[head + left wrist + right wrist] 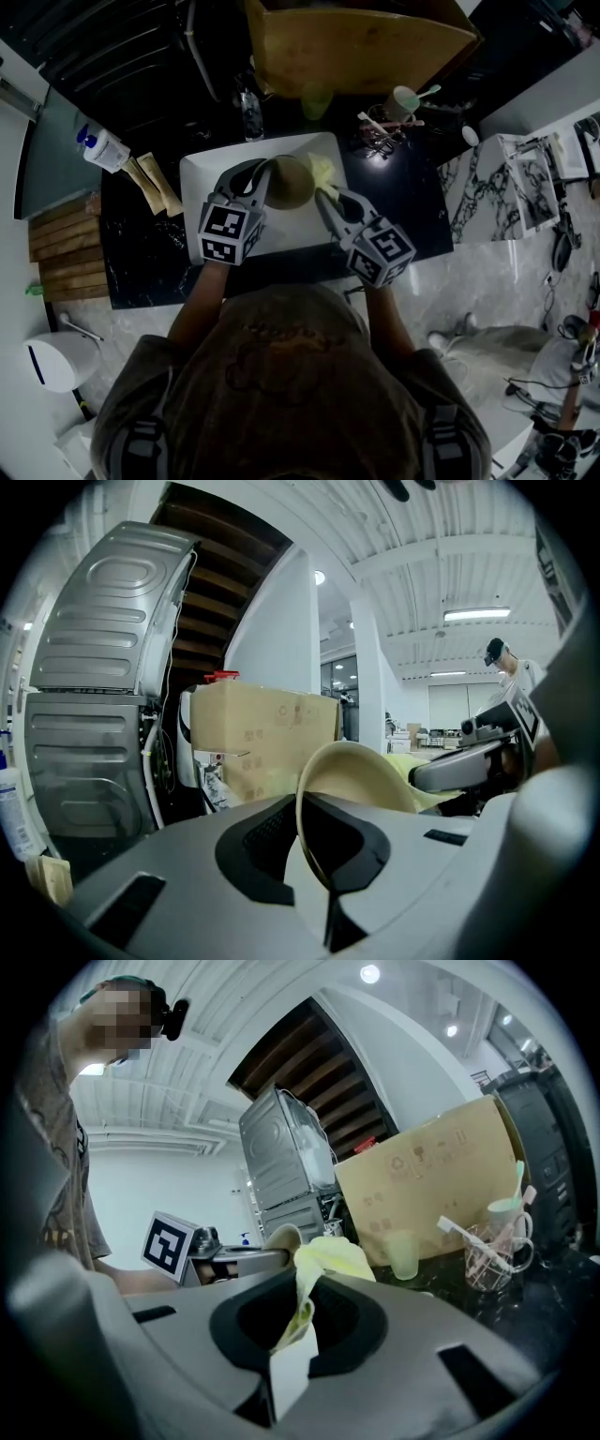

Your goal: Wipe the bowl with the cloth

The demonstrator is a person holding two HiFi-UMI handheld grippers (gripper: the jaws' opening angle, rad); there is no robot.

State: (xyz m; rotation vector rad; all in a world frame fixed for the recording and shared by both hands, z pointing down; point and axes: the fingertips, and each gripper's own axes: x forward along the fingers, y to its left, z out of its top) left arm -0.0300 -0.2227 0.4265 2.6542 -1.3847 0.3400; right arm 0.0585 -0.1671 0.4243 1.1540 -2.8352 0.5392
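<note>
A beige bowl [289, 180] is held on edge above the white tray [204, 180], its rim pinched in my left gripper [266, 180], which is shut on it. In the left gripper view the bowl [352, 775] rises from between the jaws, hollow facing right. A pale yellow cloth [321, 172] lies against the bowl's right side, with my right gripper [326, 195] shut on it. In the right gripper view the cloth [323, 1262] stands up from the jaws, and the bowl [284, 1237] peeks out just behind it.
A large cardboard box [361, 42] stands behind the tray. A green cup [316, 101], a small bottle [248, 117] and a glass holder with toothbrushes [389, 127] sit on the black counter. A soap bottle [101, 148] lies at the left.
</note>
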